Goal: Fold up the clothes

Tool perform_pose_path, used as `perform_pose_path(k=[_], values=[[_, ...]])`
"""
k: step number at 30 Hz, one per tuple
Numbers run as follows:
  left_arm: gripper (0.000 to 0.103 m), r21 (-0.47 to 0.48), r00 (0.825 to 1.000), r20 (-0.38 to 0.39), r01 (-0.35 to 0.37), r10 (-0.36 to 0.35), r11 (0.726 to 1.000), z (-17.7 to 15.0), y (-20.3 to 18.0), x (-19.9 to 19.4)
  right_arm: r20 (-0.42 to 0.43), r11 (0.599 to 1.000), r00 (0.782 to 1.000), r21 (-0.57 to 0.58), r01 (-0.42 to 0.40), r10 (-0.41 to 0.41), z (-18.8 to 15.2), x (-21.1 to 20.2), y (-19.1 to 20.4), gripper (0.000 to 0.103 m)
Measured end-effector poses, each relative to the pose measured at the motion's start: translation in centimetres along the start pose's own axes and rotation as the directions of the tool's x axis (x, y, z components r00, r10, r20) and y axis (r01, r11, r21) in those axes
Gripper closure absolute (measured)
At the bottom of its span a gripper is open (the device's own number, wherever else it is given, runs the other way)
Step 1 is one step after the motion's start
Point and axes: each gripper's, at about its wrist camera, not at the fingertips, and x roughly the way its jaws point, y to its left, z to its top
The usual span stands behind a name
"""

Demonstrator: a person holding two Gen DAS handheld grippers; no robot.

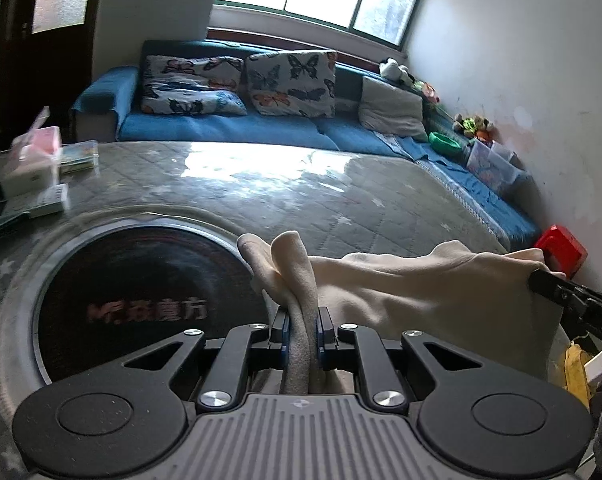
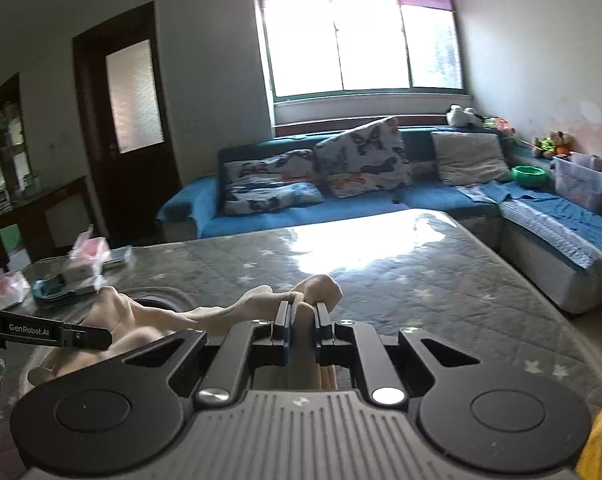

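Two grippers are pinching one cream garment above the grey table.

Bunched cloth is poking through both sets of jaws and the span between is sagging, so a corner is at risk of slipping free, or the hanging part dragging across the round black hob. Left gripper is clamping one bunched edge, pointing forward at the sofa; right gripper is clamping the other, held level alongside.

"genrobot.ai" reads white along the left gripper arm; "das" shows on the right gripper; blurred lettering sits on the round black disc.
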Motion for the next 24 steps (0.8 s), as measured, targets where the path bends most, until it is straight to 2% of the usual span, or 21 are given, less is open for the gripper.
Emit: perform_pose_path(k=[5, 14, 21, 24], values=[[0.089, 0.038, 1.0, -0.027, -0.003, 0.004, 0.999, 0.1, -1.7, 2.3, -0.024, 0.999, 0.999, 0.023, 0.046, -0.045, -0.6, 1.3, -1.8, 0.093], [0.089, 0.049, 0.997, -0.074, 0.0, 0.003, 0.999, 0.1, -2.5, 5.1, -0.069, 0.994, 0.993, 0.036, 0.101, -0.099, -2.1, 3.2, -3.4, 0.093], [0.088, 0.073, 0.996, -0.092, -0.006, 0.013, 0.997, -0.6, -2.3, 5.6, -0.109, 0.99, 0.985, 0.029, 0.136, -0.132, -3.0, 4.6, -3.8, 0.093], [0.083, 0.077, 0.995, -0.095, -0.023, 0.03, 0.997, -0.8, -2.0, 5.6, -0.126, 0.988, 0.981, 0.03, 0.152, -0.147, -3.3, 5.1, -4.0, 0.092]])
